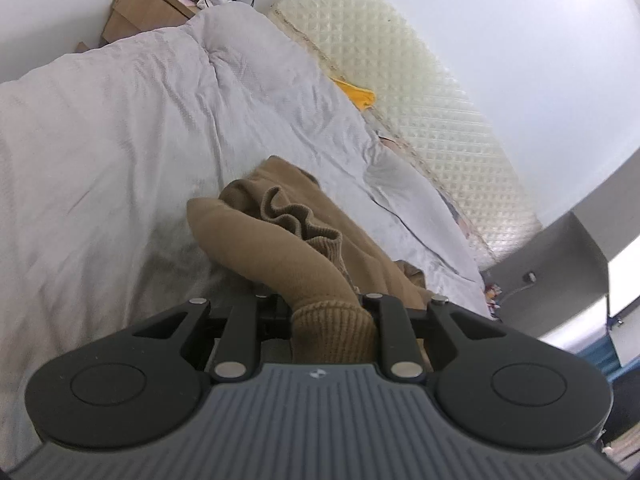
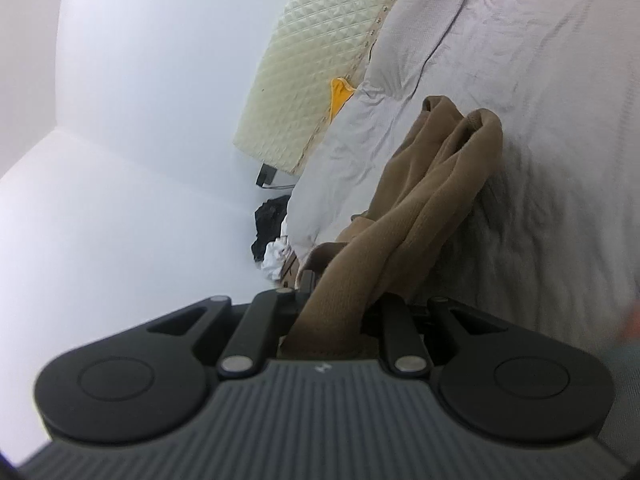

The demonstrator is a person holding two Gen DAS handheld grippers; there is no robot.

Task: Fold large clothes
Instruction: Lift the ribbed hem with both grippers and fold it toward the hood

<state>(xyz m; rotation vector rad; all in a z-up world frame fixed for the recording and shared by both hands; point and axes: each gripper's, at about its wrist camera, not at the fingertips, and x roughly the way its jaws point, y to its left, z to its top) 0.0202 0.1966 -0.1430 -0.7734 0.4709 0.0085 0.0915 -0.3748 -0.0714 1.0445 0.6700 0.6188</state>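
So you've got the tan ribbed-knit sweater (image 1: 280, 236) pinched in both: left gripper (image 1: 320, 312) clamped on a ribbed cuff, right gripper (image 2: 336, 312) nearly shut on bunched fabric, the rest trailing forward from both jaws onto the pale grey quilted duvet (image 1: 120, 140)

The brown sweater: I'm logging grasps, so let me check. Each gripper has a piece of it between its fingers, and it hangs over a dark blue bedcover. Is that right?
Not quite: the bedcover is pale grey-white, not dark blue, as the left wrist view shows. The rest holds: the left gripper and the right gripper each have part of the brown sweater between their fingers.
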